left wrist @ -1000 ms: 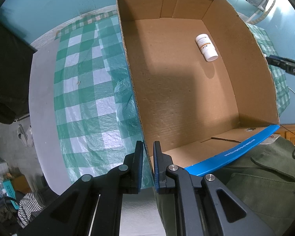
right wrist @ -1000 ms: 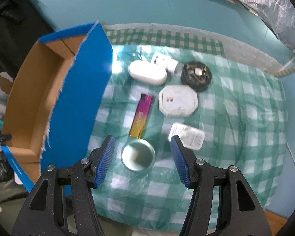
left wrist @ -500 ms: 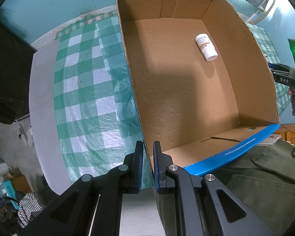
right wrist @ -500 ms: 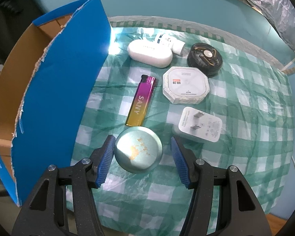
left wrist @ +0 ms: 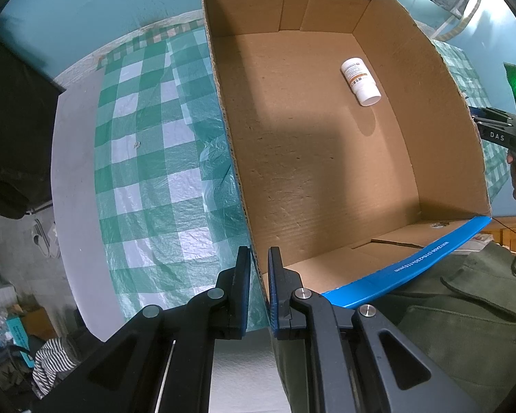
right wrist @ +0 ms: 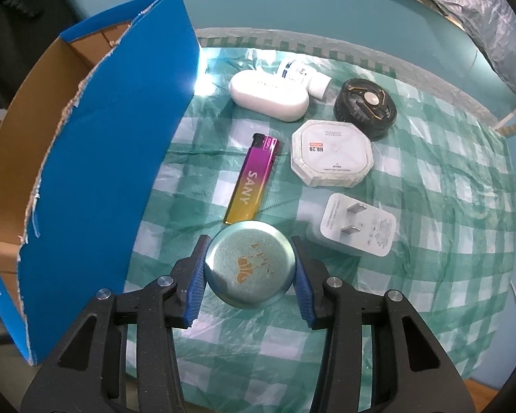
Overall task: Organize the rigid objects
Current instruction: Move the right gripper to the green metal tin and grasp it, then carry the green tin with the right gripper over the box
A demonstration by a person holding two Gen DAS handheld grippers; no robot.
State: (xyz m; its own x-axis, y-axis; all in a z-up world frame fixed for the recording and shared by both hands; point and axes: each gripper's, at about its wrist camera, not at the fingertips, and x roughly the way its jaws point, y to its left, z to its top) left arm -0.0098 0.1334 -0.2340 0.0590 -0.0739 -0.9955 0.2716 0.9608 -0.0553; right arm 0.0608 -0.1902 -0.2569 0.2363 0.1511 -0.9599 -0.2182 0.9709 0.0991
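Currently, the right tool (right wrist: 249, 277) bracketed the round tin (right wrist: 250, 264) at 6 o'clock, pads touching but not visibly squeezing; closing evenly seemed wise, while the left tool (left wrist: 258, 287) pinched the box (left wrist: 239, 186) wall.

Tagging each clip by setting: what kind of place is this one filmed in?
Probably a lived-in home room, not a lab: a table under a green checked plastic tablecloth, teal painted walls, and household odds and ends such as a lighter and plug adapter beside a cardboard box.

Black left gripper (left wrist: 259, 287), blue pads, silver screws, olive sleeve (left wrist: 464, 309)
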